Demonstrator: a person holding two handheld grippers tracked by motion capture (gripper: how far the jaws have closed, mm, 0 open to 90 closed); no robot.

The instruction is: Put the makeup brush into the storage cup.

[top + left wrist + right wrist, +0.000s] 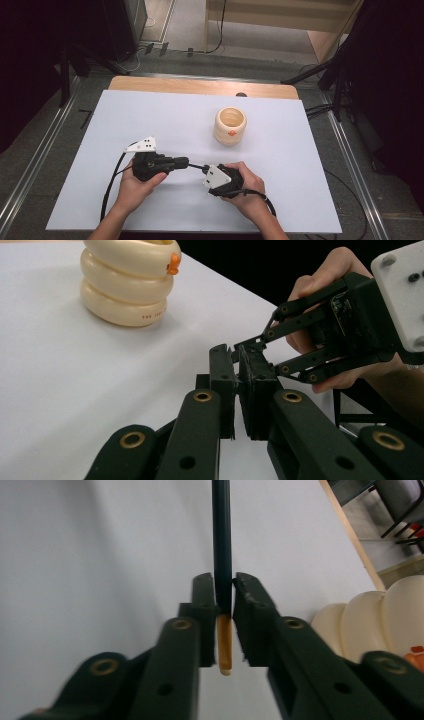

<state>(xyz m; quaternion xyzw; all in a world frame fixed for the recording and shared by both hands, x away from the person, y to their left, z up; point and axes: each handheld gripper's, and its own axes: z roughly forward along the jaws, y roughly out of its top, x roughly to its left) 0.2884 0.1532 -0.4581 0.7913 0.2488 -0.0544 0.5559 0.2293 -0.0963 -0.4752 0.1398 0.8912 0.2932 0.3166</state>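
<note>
Currently the work stands at a transfer between the two claws, low over the white counter (pixel 150 115) near the person's edge. The pencil (pixel 221 540), a dark blue-green shaft with a bare tan end, spans the short gap between them. The left claw (pixel 239 385) is closed to a narrow slit on one end of the pencil. The right claw (pixel 223 595) has its pads set against both sides of the shaft near the tan end, so it also grips the pencil, with almost no opening left. In the high view the pencil (pixel 196 166) lies roughly level between the left claw (pixel 186 161) and the right claw (pixel 204 169), clear of the counter surface as far as can be seen. The cream ringed pen holder (pixel 230 126), which has a small orange beak on its side, stands upright and well apart, farther from the person. Its mouth looks empty. Judged from this, the pickup is complete. One claw must still let go, and the pencil must then be carried to the holder and placed in it. As for writing, a short line of small brown print runs along the lowest ring of the holder (pixel 127 285). It is too small to read with confidence. No brand mark is legible.
</note>
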